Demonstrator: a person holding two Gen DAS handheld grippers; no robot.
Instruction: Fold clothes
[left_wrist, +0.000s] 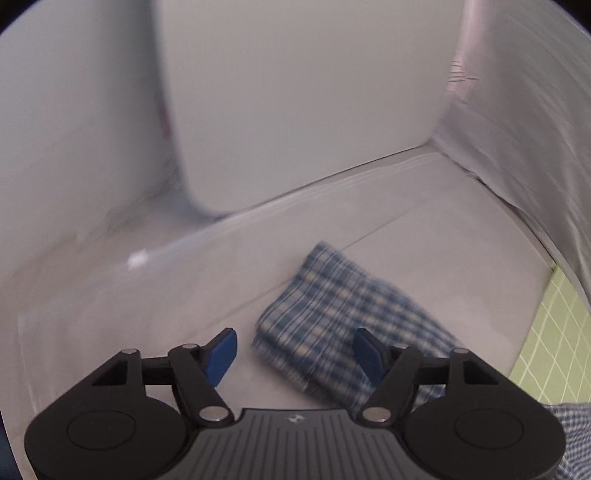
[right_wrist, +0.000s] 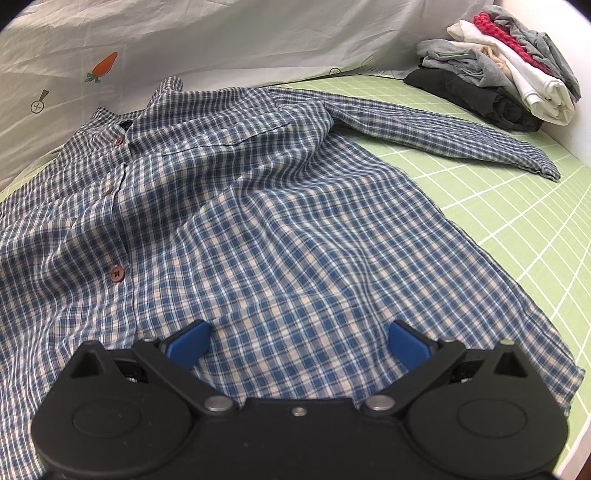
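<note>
Plaid shirt (right_wrist: 258, 229) sleeve (left_wrist: 332, 321) blurred, partly hidden.

Black left gripper (left_wrist: 295, 356), blue fingers (left_wrist: 221, 356), silver screws

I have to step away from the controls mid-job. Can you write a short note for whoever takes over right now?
Left tongs: open, nothing gripped, over the plaid sleeve end lying on the white surface.
Right tongs: open, empty, above the hem area of the plaid shirt.
Shirt lies spread front up, buttoned, on the green grid mat; the other sleeve is stretched out.
Stack of clothes at the mat's far corner.
Done: shirt laid out. Left: all folds.
</note>
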